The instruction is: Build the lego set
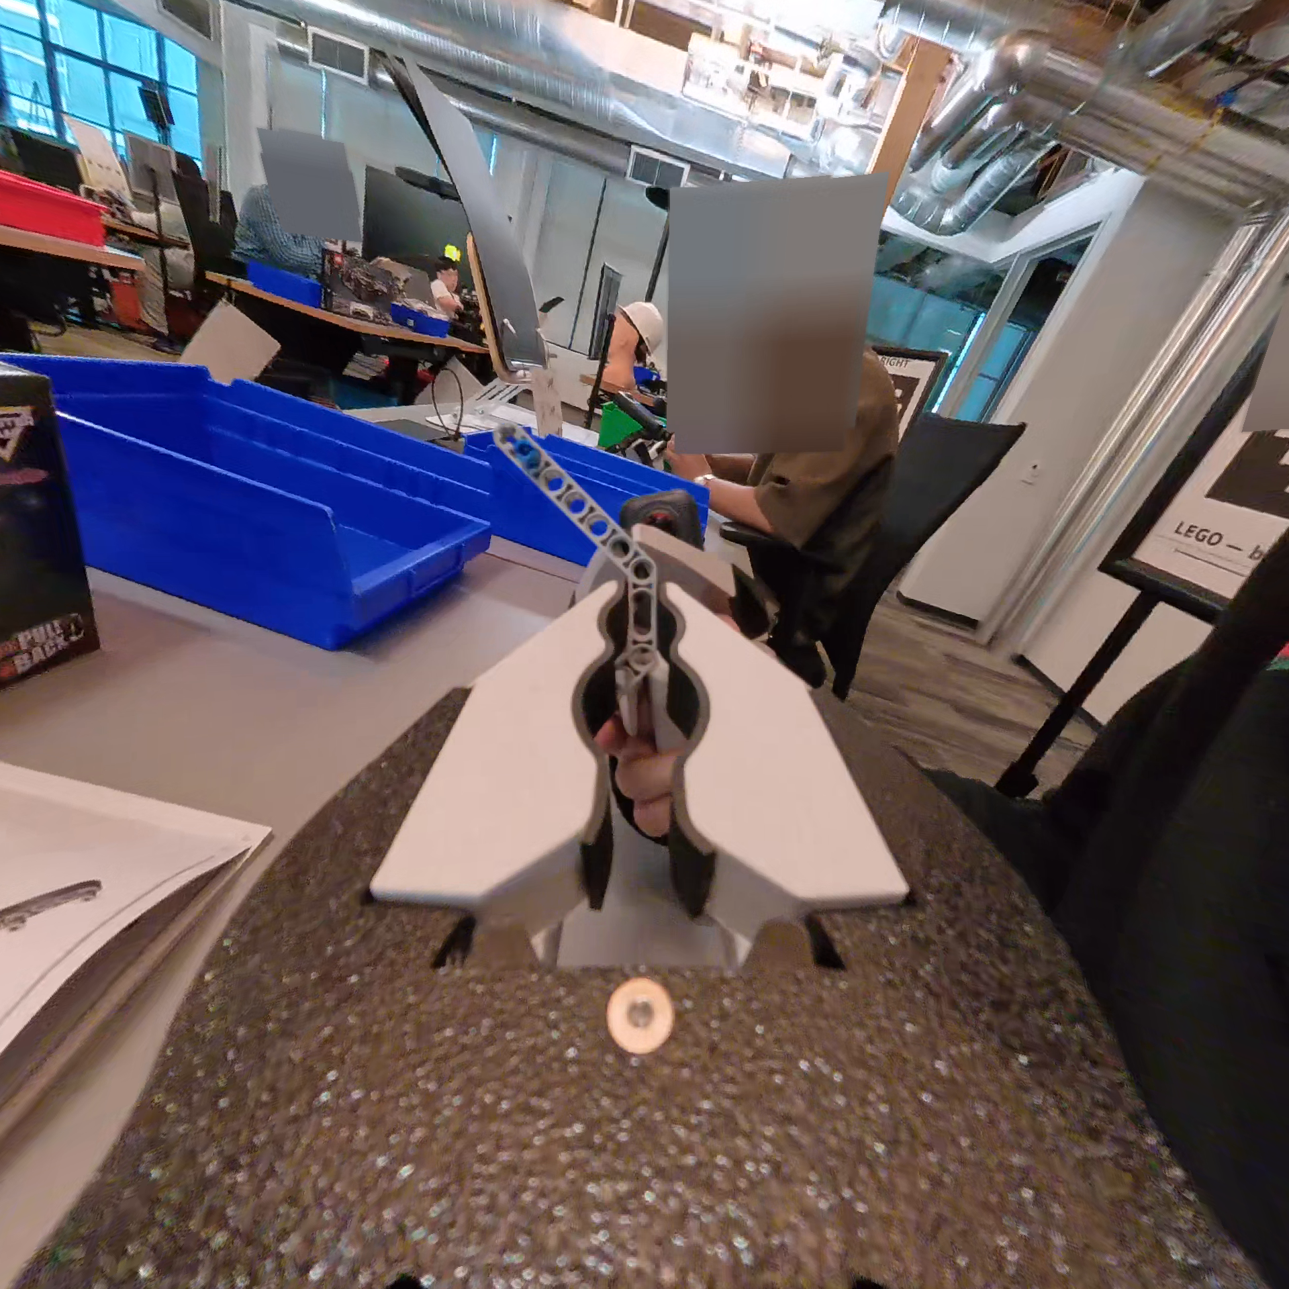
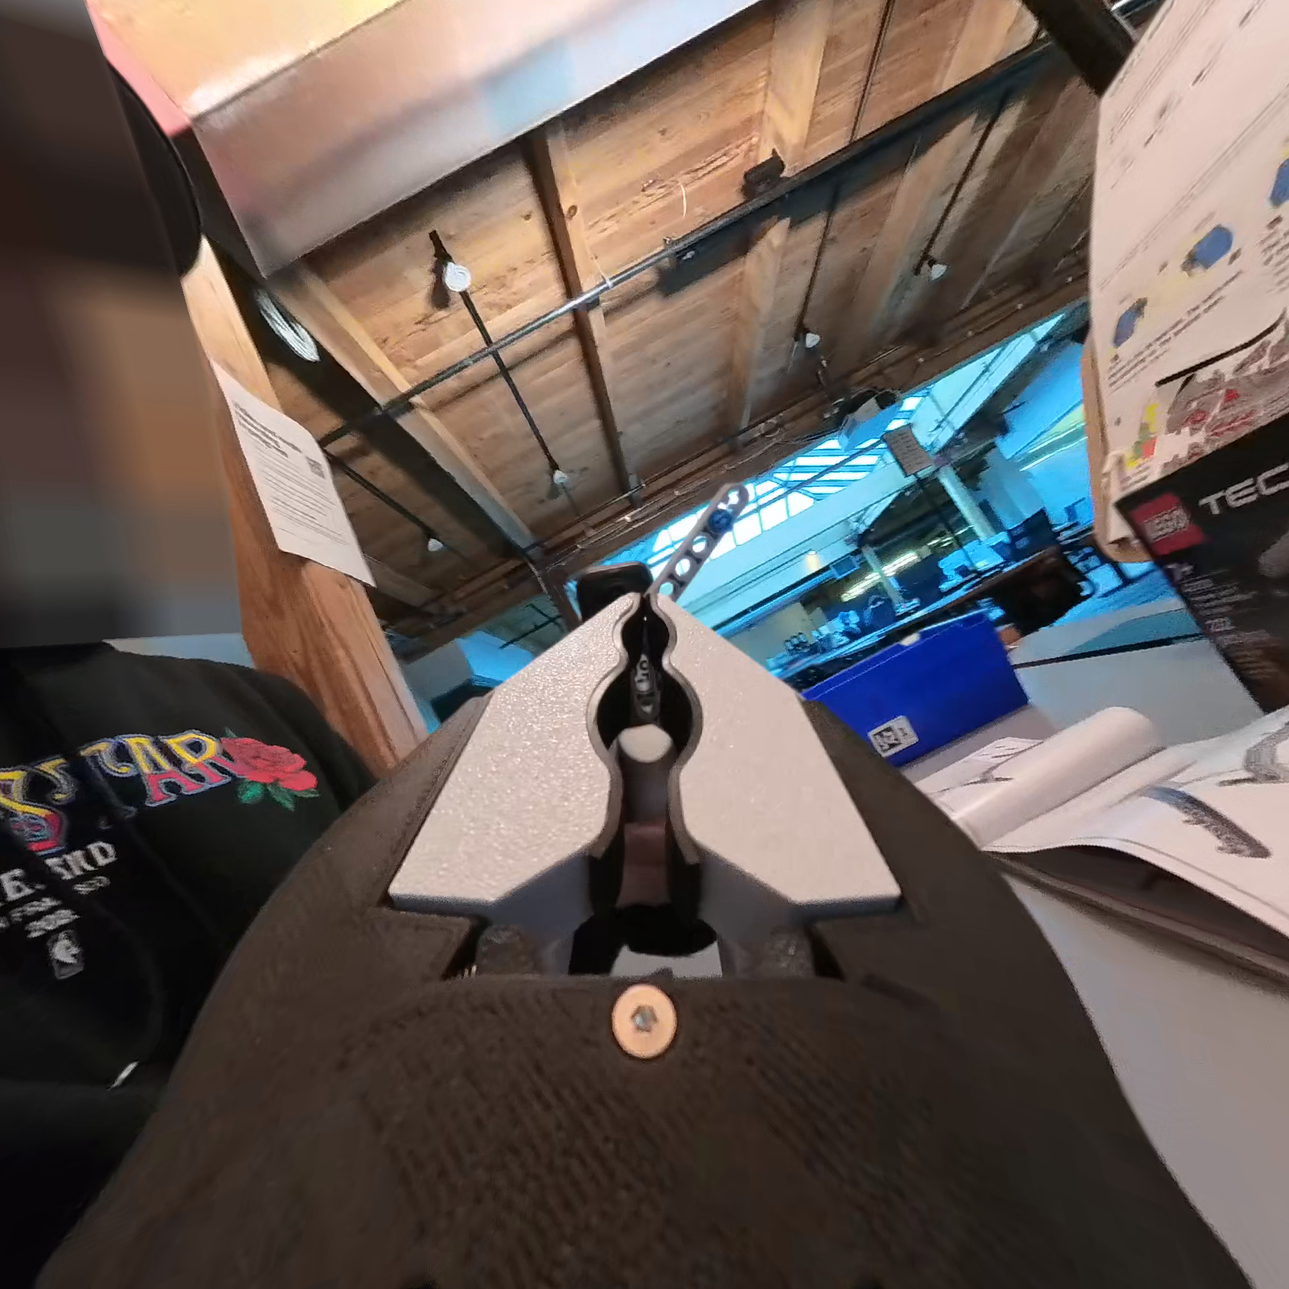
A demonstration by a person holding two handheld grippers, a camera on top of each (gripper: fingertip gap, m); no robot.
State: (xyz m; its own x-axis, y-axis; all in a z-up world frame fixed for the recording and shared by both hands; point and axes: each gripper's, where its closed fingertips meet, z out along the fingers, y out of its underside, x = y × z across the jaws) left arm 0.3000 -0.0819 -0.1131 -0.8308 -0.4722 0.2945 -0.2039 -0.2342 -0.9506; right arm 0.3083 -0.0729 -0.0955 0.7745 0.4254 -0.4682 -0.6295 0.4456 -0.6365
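Note:
A long grey holed beam (image 1: pixel 558 481) with a blue pin (image 1: pixel 524 453) near its far end is held in the air above the table. My left gripper (image 1: pixel 631 593) is shut on its lower, bent part. The beam slants up and to the left past the fingertips. The right gripper's tip (image 1: pixel 662 530) shows just behind, touching the same beam. In the right wrist view my right gripper (image 2: pixel 649 603) is shut, with a dark holed piece in its jaws. The beam (image 2: pixel 701 540) sticks out up and right, with the blue pin (image 2: pixel 718 519) on it. A hand (image 1: pixel 642 767) shows through the left jaws.
Blue bins (image 1: pixel 279 502) stand on the grey table (image 1: pixel 244 697) to the left. A black set box (image 1: pixel 35 544) and an open instruction booklet (image 1: pixel 104 893) lie at the left. The right wrist view shows the box (image 2: pixel 1220 523), booklet (image 2: pixel 1151 802), a blue bin (image 2: pixel 921 690) and a wooden post (image 2: pixel 300 628). Left and right tips are no more than a few centimetres apart.

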